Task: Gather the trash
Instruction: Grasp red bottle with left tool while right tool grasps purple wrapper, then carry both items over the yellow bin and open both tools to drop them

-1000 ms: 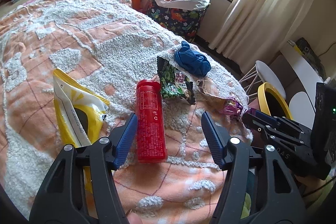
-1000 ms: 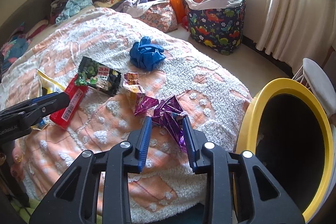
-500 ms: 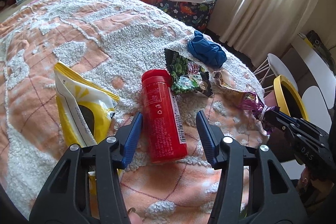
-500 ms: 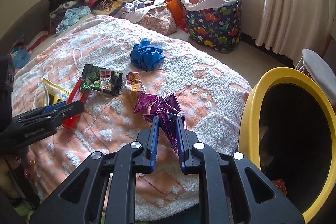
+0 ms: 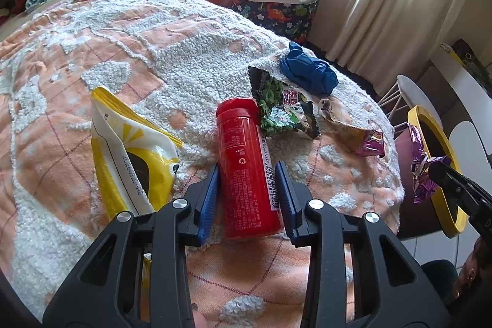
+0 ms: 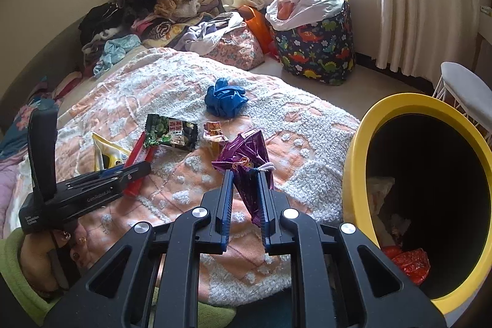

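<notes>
While gripped, purple wrapper point(image 6: 246, 165) beside bin rim point(image 6: 353, 162).

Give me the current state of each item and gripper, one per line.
left gripper: closed on the red canister
red canister: lying on the bedspread
right gripper: shut on the purple wrapper
purple wrapper: lifted off the bed
yellow bin: open, some trash inside
green snack bag: torn open, lying flat
</notes>
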The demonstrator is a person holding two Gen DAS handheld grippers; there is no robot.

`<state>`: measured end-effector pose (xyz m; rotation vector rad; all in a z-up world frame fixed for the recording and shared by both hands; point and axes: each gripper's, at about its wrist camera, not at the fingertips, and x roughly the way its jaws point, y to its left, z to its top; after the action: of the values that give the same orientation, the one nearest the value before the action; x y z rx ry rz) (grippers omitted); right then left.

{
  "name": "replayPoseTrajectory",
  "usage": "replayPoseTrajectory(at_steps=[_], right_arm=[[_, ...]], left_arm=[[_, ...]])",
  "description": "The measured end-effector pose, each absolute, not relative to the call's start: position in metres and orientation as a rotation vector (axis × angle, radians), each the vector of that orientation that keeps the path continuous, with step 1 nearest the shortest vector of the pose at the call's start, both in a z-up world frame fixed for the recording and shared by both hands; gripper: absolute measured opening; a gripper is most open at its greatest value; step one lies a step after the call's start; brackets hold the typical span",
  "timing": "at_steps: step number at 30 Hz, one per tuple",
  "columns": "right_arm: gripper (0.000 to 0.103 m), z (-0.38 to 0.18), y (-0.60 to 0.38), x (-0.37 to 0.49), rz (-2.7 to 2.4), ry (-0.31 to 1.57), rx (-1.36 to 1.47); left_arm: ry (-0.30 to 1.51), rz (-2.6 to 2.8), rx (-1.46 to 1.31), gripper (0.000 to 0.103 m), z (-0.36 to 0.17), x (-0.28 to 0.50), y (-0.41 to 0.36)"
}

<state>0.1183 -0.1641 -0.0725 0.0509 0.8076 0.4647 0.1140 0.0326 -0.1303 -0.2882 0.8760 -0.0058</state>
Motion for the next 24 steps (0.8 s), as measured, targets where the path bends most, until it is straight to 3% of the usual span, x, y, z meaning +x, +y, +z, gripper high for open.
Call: replayPoseTrajectory(at_steps=[24], right_arm=[[0.015, -0.046, -0.166, 0.096, 0.532, 0.755, 0.086]], left_arm=[[0.734, -0.065, -0.340, 0.028, -0.080, 0.096, 0.033]])
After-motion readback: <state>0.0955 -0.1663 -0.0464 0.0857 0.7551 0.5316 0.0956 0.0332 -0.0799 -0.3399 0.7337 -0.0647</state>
